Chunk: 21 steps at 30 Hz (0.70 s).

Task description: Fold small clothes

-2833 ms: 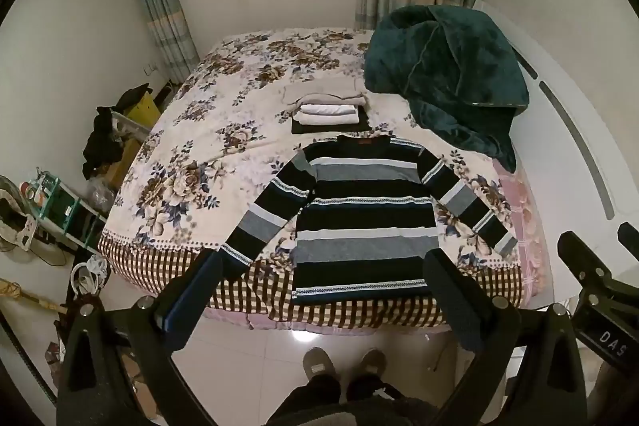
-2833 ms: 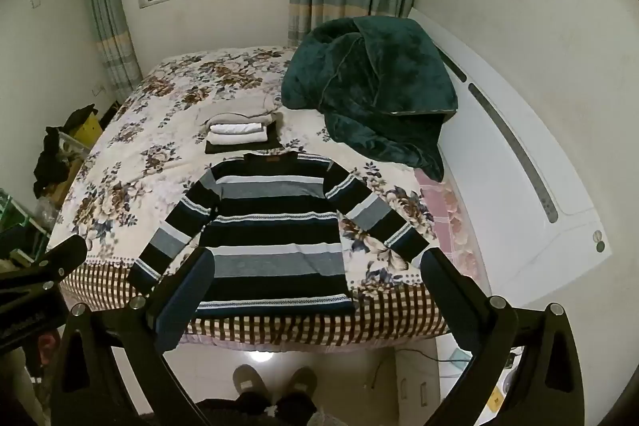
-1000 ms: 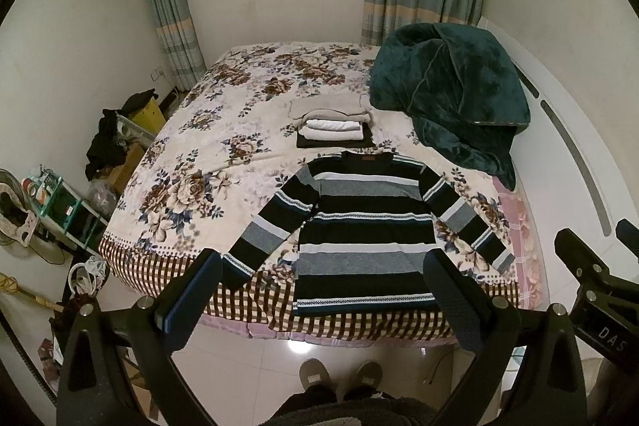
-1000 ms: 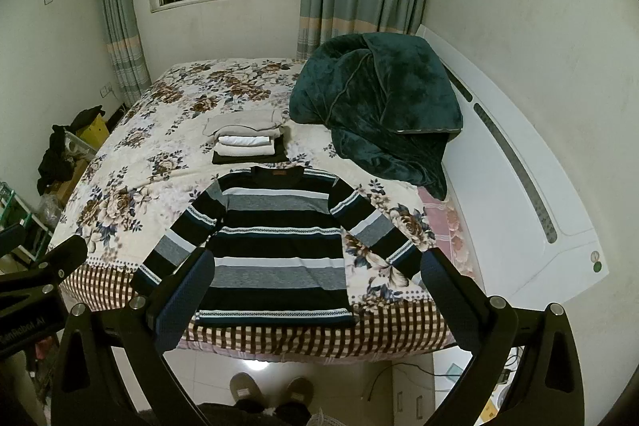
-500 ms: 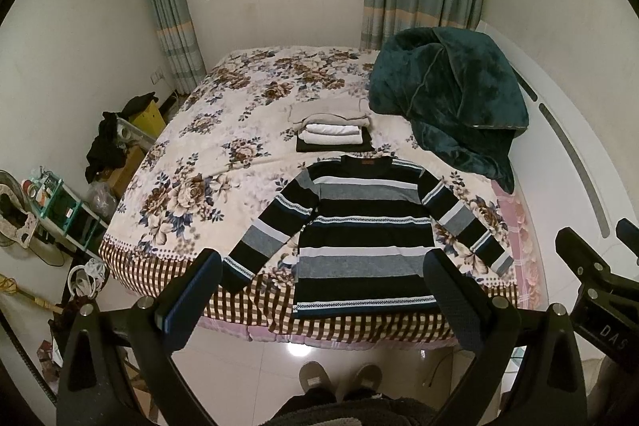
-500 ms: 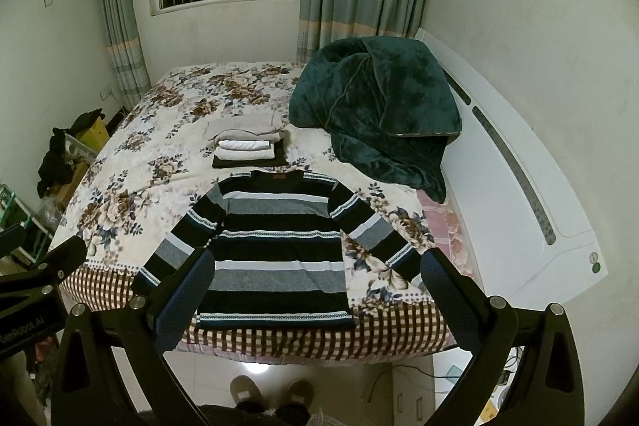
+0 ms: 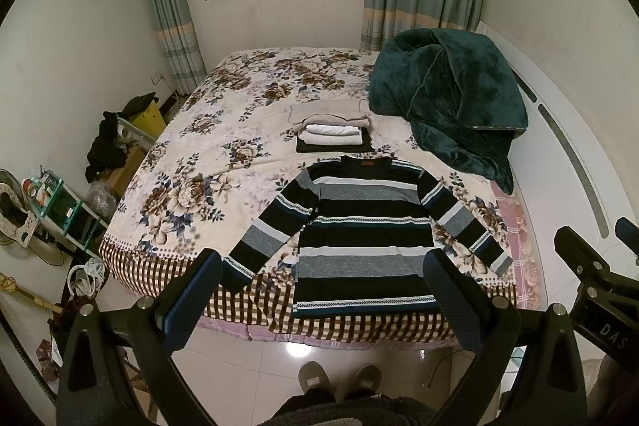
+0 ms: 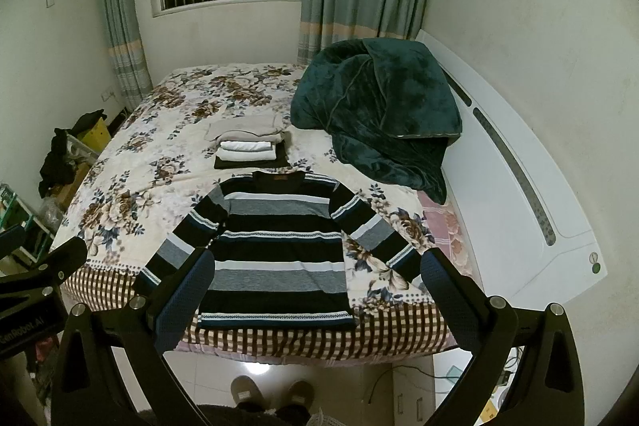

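Both my tongs, left [image 7: 321,272] and right [image 8: 317,270], hang spread and empty above the sweater [image 7: 361,230] lying flat on the bed [image 7: 191,186]; grabbing one knit layer could drag it off the edge.

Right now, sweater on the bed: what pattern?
Horizontal black, grey and white stripes on the sweater, clearest in the left wrist view.
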### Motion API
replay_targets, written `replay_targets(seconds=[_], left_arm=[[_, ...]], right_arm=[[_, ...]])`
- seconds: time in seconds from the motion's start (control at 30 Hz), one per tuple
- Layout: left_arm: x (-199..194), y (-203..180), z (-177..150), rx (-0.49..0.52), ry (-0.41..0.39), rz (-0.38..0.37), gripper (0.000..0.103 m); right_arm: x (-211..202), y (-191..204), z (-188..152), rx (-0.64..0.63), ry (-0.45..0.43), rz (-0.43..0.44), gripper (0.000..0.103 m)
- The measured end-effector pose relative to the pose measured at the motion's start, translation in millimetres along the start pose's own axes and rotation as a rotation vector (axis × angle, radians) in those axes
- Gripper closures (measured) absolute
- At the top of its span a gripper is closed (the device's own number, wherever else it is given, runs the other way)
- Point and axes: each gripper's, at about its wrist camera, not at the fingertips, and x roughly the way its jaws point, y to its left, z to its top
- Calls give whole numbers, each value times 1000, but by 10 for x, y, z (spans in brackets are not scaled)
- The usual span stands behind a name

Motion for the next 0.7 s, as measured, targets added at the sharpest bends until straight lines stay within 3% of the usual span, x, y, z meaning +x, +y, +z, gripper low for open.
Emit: replay_targets(seconds=[0.47,0.6,0.7], left_arm=[[12,-13,-31,0,-9,4,0],[249,-107,104,11,-45,48,0],[617,-200,239,29,-61,84,0]], right_arm=[[18,-11,12,15,5,-5,0],[324,-211,56,96,57,-17,0],[895,-568,27,205,136,-79,0]])
